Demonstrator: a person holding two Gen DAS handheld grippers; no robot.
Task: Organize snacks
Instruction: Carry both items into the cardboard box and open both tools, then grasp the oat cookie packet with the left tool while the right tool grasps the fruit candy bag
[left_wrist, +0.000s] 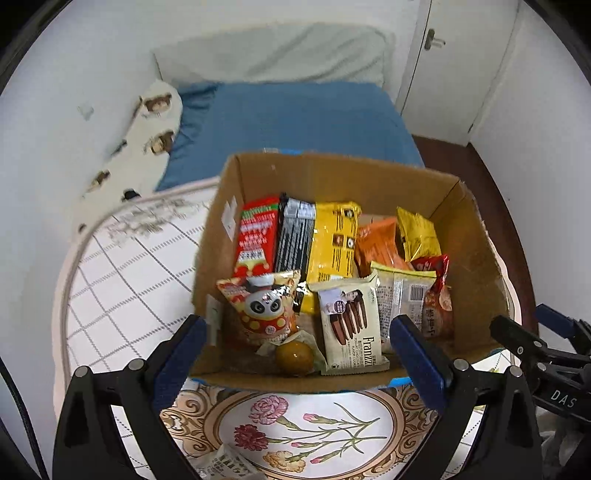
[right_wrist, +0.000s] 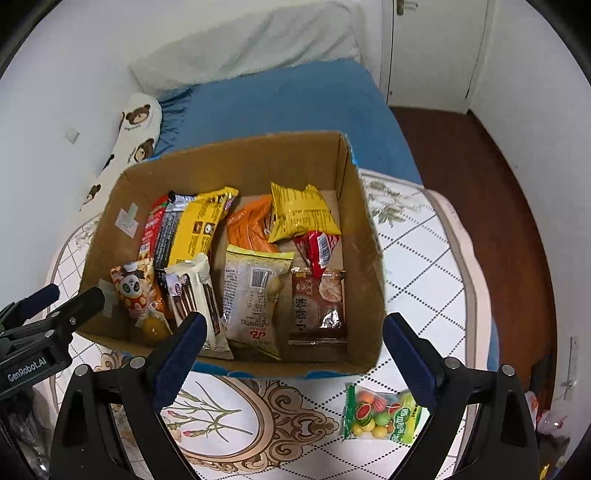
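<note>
An open cardboard box (left_wrist: 476, 258) stands on a quilted mattress and also shows in the right wrist view (right_wrist: 365, 258). It holds several snack packs: a panda pack (left_wrist: 264, 306), a Franzzi biscuit pack (left_wrist: 351, 321), a yellow pack (left_wrist: 334, 240) and a red pack (left_wrist: 256, 236). A clear bag of fruit-shaped candy (right_wrist: 380, 413) lies on the mattress in front of the box, by the right fingertip of my right gripper (right_wrist: 291, 354). My left gripper (left_wrist: 299, 354) is open and empty at the box's near wall. My right gripper is open and empty too.
A small pale wrapped snack (left_wrist: 225, 465) lies on the mattress under the left gripper. A blue sheet (left_wrist: 295, 118) and a pillow (left_wrist: 280, 51) lie beyond the box. A bear-print bolster (right_wrist: 136, 125) lies along the left wall. Dark wood floor (right_wrist: 480, 184) is at the right.
</note>
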